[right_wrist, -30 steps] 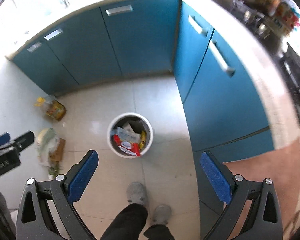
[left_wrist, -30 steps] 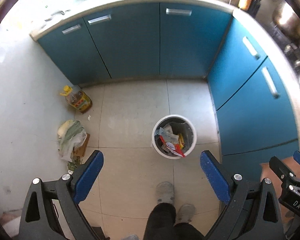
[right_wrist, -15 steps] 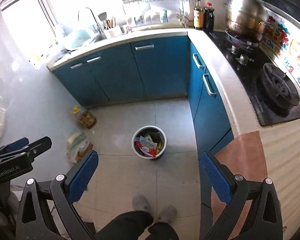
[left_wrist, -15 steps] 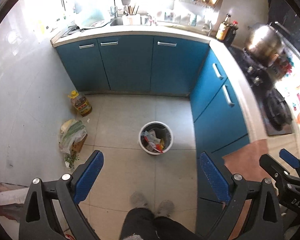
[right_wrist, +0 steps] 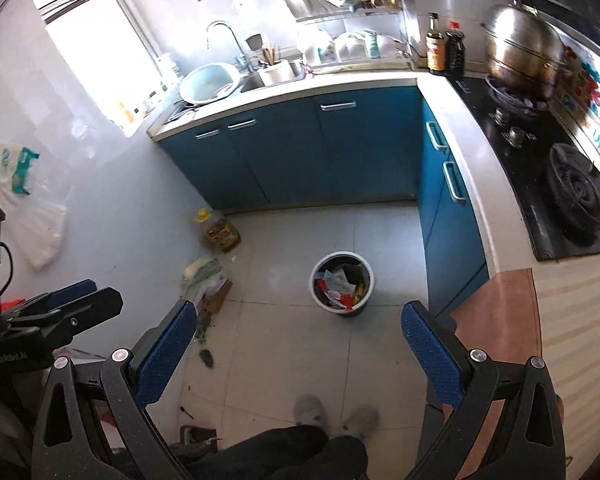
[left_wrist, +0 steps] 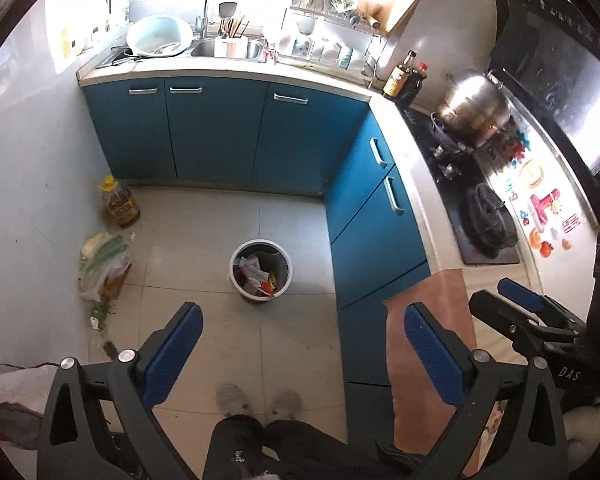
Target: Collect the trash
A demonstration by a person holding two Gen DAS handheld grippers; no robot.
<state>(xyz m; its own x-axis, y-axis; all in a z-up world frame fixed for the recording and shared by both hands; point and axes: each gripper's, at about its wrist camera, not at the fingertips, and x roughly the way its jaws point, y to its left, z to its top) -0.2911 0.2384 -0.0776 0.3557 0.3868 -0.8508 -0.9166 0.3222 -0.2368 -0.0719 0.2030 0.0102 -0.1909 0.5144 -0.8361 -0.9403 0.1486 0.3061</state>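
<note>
- Open floor (left_wrist: 204, 240) seen btwn bin (left_wrist: 260, 270) & shoes (left_wrist: 256, 400).
- Right side blocked by blue cabinets (left_wrist: 376, 232).
- Left wall lined w/ oil bottle (left_wrist: 120, 206), bag (left_wrist: 102, 266).

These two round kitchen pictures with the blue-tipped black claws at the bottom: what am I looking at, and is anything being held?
No robot here: a person standing in a kitchen holds a two-finger gripper in each hand, and each gripper carries a wide-angle camera looking along its fingers. One picture comes from the left gripper, the other from the right gripper; each also glimpses the other at its edge. Both are open and hold nothing. Below on the tiled floor stands a white trash bin with wrappers inside. By the wall lie a plastic bag of vegetables and a yellow-capped oil bottle, with small scraps nearby. The person's grey shoes show at the bottom.
</note>
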